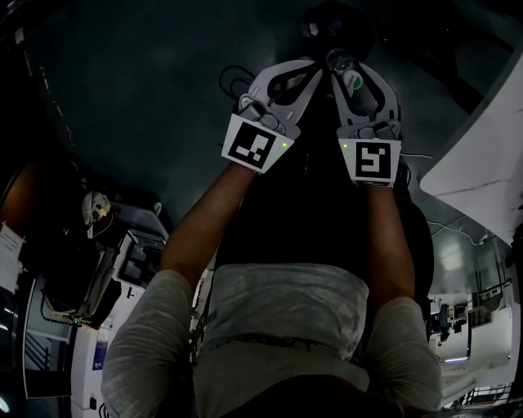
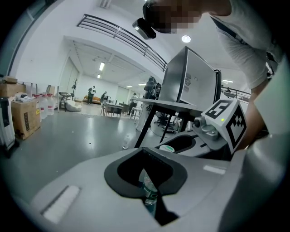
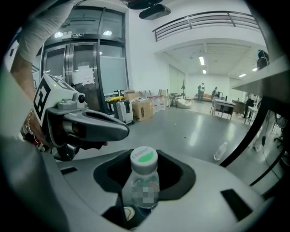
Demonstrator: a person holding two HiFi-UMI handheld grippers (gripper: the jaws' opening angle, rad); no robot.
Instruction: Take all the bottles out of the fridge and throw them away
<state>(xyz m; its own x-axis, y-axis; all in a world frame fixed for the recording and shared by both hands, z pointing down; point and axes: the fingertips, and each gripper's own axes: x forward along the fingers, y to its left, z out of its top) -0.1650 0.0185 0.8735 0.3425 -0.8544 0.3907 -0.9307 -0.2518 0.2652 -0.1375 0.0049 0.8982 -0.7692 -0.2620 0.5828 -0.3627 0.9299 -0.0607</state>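
Right gripper (image 3: 145, 166): jaws set fairly wide and closed on a green-capped bottle (image 3: 144, 181), which is held upright by its body, with the cap standing clear above the pads. Left gripper (image 2: 147, 176): a teal-labelled bottle (image 2: 150, 194) is seen low in the gap between its jaws and is judged to be gripped there, though little of the contact is shown. Both grippers are held out side by side in front of the person, close together and tilted downward over a dark floor (image 1: 147, 90). Step in hand, as judged: both bottles are already out of the fridge and are on the way to disposal, with release not yet made. Next move, as judged: a bin is to be found, each bottle brought over its opening, and the jaws parted so that nothing is dropped short. One loose bottle (image 3: 220, 151) is noted lying on the floor beside a slanted table leg, well apart from the grippers; it may also need collecting. Farther out, a table (image 2: 173, 105) bearing a grey cabinet (image 2: 186, 79) and stacked cardboard boxes (image 2: 23, 117) are recorded. Not determined: no bin is identified in any view; a dark shape (image 1: 335, 20) beyond the jaw tips is too dim to name; the fridge cannot be singled out with certainty.
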